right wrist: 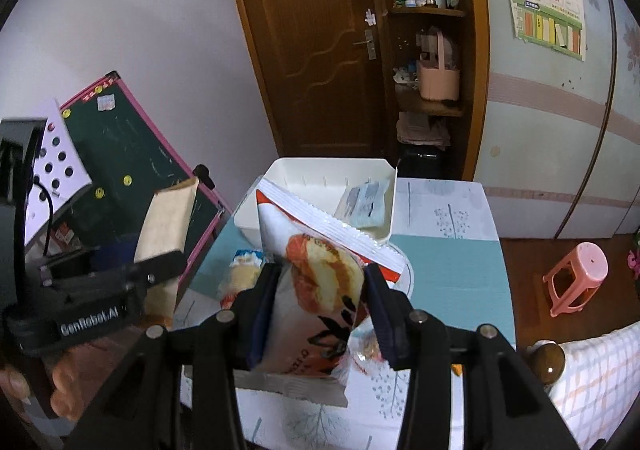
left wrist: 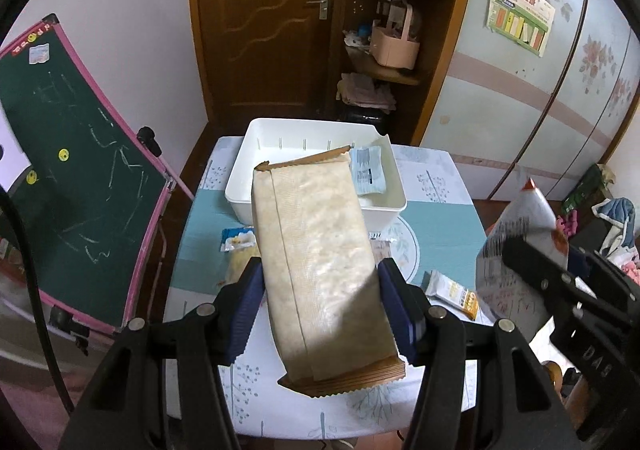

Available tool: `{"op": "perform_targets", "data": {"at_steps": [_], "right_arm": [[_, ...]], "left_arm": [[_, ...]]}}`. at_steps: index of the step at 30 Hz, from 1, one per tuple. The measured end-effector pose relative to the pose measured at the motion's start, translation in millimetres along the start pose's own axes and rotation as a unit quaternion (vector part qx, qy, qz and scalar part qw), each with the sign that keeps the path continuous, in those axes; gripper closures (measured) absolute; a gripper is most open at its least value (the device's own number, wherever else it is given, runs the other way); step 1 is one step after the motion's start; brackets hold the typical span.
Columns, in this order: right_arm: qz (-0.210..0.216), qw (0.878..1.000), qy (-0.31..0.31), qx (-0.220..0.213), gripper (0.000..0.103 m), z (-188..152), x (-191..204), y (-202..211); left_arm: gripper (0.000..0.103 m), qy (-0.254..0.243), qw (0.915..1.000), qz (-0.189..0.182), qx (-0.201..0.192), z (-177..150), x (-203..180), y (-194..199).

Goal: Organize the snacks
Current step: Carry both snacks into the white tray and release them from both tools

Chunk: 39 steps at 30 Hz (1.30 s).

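My left gripper (left wrist: 318, 286) is shut on a long tan snack pack (left wrist: 316, 246), held above the table in front of the white bin (left wrist: 256, 158). It also shows at the left in the right wrist view (right wrist: 164, 226). My right gripper (right wrist: 320, 298) is shut on a white and orange snack bag (right wrist: 316, 282), held above the table near the bin (right wrist: 288, 166). That bag shows at the right in the left wrist view (left wrist: 520, 250). A pale blue packet (left wrist: 366, 170) lies in the bin (right wrist: 362, 202).
A small yellow and blue snack packet (left wrist: 238, 242) and an orange and white bar (left wrist: 452, 292) lie on the patterned tablecloth (left wrist: 440, 218). A green chalkboard (left wrist: 72, 154) leans at the left. A pink stool (right wrist: 576, 278) stands at the right.
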State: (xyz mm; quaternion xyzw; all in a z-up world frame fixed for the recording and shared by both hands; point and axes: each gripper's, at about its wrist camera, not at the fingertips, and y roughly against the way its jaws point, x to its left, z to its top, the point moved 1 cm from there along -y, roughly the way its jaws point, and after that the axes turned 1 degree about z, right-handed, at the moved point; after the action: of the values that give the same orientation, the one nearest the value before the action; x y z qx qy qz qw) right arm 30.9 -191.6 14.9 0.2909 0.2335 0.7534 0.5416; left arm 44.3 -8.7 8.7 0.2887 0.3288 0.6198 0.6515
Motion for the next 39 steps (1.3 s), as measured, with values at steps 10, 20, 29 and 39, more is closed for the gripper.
{"op": "perform_targets", "data": {"at_steps": [10, 20, 29, 39], "right_arm": [[-0.033, 0.999, -0.011, 0.009, 0.058, 68, -4, -62], [-0.066, 0.996, -0.027, 0.054, 0.057, 127, -20, -182], [-0.064, 0.99, -0.027, 0.125, 0.054, 125, -34, -278], [-0.053, 0.978, -0.079, 0.187, 0.043, 101, -58, -315]], "left_arm": [[0.047, -0.019, 0.9998, -0.011, -0.004, 75, 20, -63], [0.046, -0.039, 0.9992, 0.007, 0.005, 147, 37, -163], [0.008, -0.031, 0.9986, 0.011, 0.041, 163, 43, -247], [0.006, -0.012, 0.9974, 0.006, 0.071, 153, 46, -278]]}}
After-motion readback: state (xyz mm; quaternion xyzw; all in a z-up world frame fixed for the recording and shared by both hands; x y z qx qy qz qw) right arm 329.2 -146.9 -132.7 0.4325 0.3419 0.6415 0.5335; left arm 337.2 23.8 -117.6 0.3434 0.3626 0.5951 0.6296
